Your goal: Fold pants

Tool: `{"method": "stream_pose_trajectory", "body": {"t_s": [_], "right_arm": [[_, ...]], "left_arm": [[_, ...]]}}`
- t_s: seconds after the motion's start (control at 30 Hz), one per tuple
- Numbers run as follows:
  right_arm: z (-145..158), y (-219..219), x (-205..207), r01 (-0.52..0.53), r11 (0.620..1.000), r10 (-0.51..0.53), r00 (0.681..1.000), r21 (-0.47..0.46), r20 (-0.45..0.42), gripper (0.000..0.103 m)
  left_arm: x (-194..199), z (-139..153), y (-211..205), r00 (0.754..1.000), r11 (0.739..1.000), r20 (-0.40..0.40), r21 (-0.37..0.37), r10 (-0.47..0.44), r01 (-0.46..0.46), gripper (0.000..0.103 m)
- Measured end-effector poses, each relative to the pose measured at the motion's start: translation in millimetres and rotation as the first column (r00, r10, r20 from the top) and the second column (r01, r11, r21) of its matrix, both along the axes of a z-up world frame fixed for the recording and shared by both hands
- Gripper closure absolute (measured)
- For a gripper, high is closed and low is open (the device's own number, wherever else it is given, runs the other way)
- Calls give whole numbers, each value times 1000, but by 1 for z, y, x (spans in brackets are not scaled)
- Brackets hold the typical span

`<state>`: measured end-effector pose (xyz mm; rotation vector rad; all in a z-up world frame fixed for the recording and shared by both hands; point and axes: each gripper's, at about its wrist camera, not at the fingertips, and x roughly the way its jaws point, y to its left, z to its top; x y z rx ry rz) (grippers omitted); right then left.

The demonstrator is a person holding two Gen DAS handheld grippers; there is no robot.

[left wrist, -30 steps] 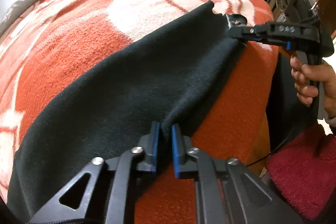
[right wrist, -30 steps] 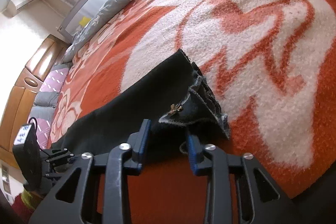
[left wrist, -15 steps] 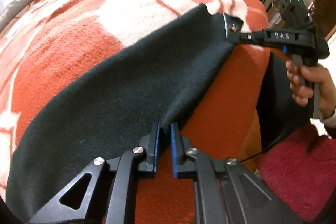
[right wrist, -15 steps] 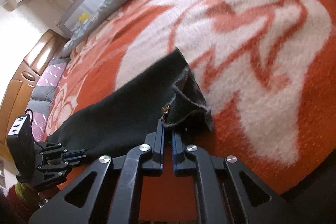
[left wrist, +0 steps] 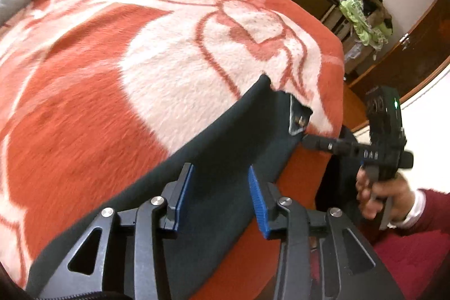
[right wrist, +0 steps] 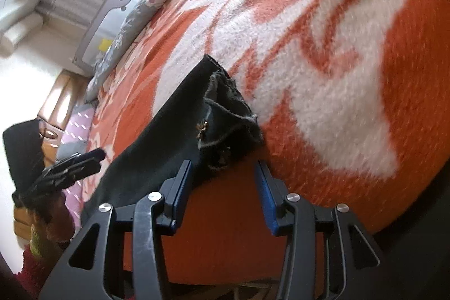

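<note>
Fingers of left gripper (left wrist: pixel 221 197) spread over pants (left wrist: pixel 225 148); right gripper (right wrist: pixel 225 191) spread, waistband just ahead.

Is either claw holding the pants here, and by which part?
Nothing is held. The left claw and right claw are both open, and the dark pants lie on the orange blanket.
</note>
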<state>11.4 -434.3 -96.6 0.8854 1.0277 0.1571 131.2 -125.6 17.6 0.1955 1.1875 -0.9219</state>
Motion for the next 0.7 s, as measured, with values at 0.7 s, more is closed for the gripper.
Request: {"method": "stream_pose_trajectory", "body": {"t_s": [0.7], "right_arm": [[-25, -27, -3, 99, 986, -110, 991, 136, 80, 92]], "left_arm": [[52, -78, -162, 962, 969, -193, 114, -194, 219, 53]]}}
